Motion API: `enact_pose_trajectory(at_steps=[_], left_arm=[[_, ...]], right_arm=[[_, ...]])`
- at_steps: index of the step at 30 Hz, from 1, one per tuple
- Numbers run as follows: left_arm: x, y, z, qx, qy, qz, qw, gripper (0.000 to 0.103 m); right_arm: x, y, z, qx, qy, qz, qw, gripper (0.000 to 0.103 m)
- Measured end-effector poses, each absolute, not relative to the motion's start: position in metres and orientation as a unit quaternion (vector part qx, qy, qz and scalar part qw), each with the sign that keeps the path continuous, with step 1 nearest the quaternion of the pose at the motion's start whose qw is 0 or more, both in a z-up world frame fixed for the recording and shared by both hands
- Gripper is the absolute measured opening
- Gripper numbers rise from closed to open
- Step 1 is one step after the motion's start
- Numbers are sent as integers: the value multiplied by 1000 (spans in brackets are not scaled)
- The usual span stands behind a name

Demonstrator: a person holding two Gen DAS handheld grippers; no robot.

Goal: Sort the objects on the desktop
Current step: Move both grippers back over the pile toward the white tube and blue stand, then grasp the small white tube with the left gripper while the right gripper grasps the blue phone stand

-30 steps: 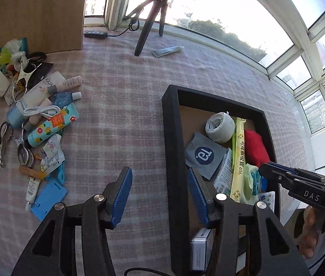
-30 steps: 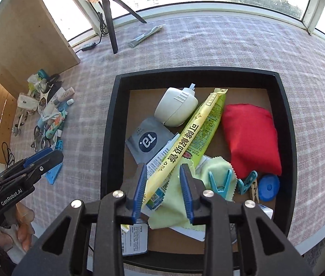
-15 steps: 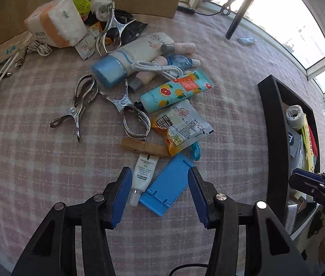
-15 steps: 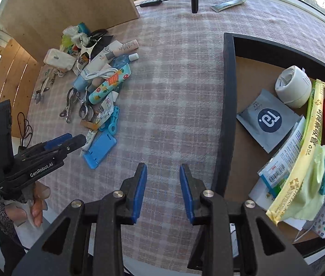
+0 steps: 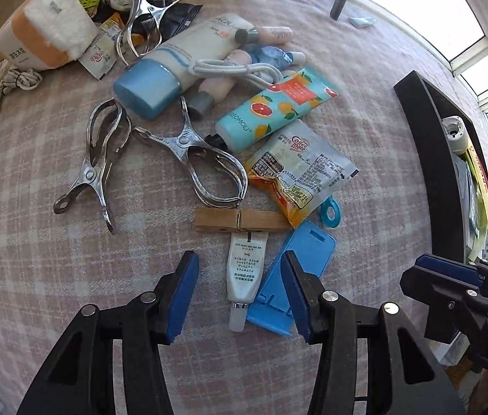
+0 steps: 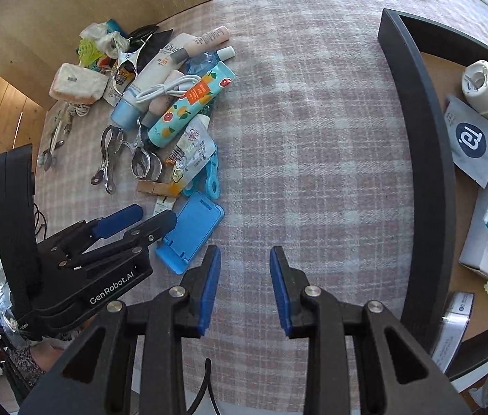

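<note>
blue-padded left tool (image 5: 240, 287) points steeply down, open, straddling white tube (image 5: 245, 273)

1. The left gripper (image 5: 240, 297) is black plastic, with two long arms shaped like open triangles.
2. Its fingers (image 5: 180, 297) have flat blue pads on the inside.
3. Round silver screws sit on the arms – two on each side.
4. The right gripper (image 6: 245, 285) looks the same: black arms, blue pads, silver screws.
5. White letters on the left gripper's side read "GenRobot.AI".
6. A thin black cable hangs under each gripper.
</note>
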State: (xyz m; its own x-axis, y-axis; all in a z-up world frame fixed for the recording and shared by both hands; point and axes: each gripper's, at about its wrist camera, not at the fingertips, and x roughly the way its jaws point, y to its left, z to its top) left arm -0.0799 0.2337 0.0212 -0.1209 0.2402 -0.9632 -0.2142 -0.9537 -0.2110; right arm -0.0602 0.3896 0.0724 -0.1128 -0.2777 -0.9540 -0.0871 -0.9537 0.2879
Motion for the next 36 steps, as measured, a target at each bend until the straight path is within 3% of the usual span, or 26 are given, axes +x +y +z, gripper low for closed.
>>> enact_pose_trajectory(at_steps=[11,17,18,20,34,36], left_arm=[[-84,225,19,-647,-15,740,182,40],[-73,253,20,-619,82,759,185,38],[-72,253,20,-615,86,762,183,36],[-73,250,19,-614,93,764,174,21],[-62,176,21,-607,94,769,180,22],[-60,166,21,-607,91,770,175,22]], right_arm=[[-69,360,56,659,-155,-736,20,29],[-71,365,56,652,-169,-739,-11,29],[-71,366,56,651,-171,-739,-15,29],[-72,368,57,650,-177,-739,-18,29],[-84,334,33,669,-184,-720,-27,29],[-89,332,30,671,-202,-713,-27,35]])
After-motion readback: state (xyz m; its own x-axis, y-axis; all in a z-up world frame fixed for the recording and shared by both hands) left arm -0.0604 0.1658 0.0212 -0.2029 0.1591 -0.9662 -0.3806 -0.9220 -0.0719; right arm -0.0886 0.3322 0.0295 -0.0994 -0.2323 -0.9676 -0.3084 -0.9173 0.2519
